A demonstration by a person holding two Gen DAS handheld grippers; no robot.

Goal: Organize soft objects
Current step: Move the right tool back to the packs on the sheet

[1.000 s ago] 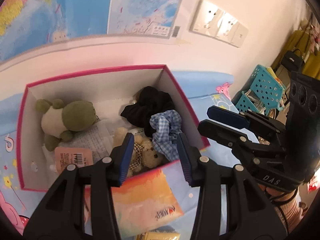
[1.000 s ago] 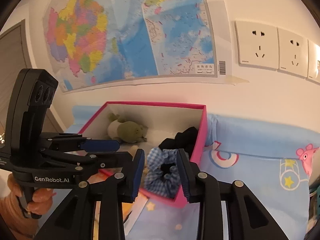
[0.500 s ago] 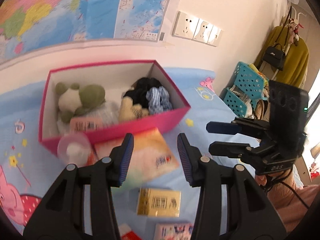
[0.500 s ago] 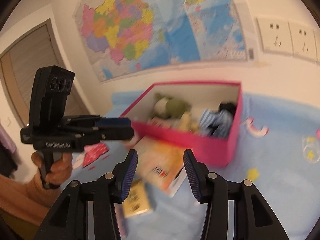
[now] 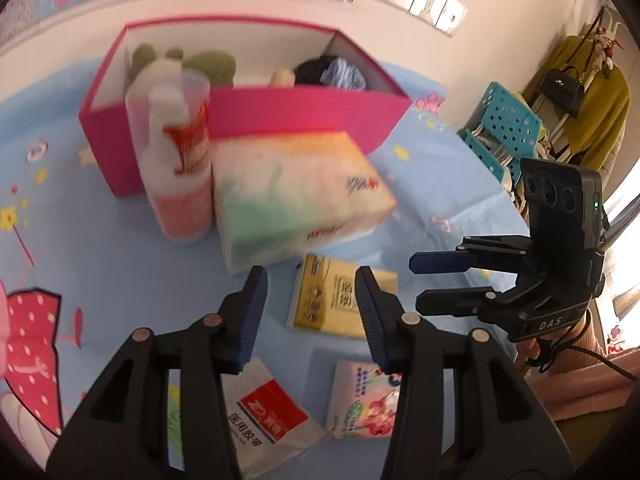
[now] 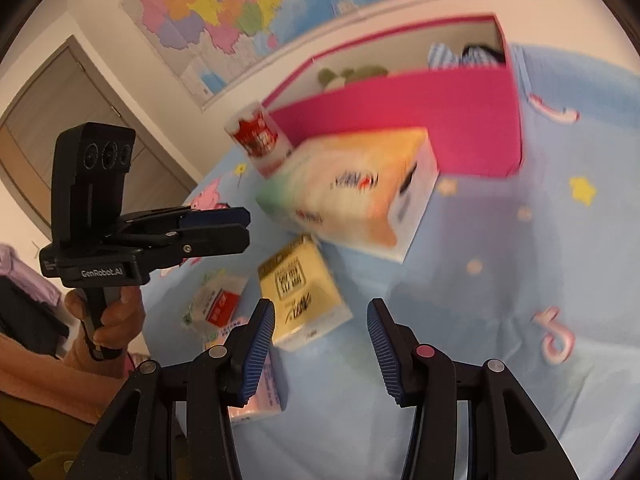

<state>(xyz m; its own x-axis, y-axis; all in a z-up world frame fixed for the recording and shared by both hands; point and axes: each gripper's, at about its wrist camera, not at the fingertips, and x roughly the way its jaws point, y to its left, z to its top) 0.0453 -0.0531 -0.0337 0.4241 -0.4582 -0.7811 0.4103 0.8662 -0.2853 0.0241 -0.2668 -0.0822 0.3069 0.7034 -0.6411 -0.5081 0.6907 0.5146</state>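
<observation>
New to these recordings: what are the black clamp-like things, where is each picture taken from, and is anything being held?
They are handheld two-finger grippers, one in each of a person's hands, each with a fisheye camera looking along its fingers. In the left wrist view the left gripper fills the foreground and the right gripper shows at the side. Both are open and hold nothing; the right one's jaws have just been opening. On the blue sheet sit a pink box holding plush toys, a large tissue pack, a bottle and a yellow tissue packet.
</observation>
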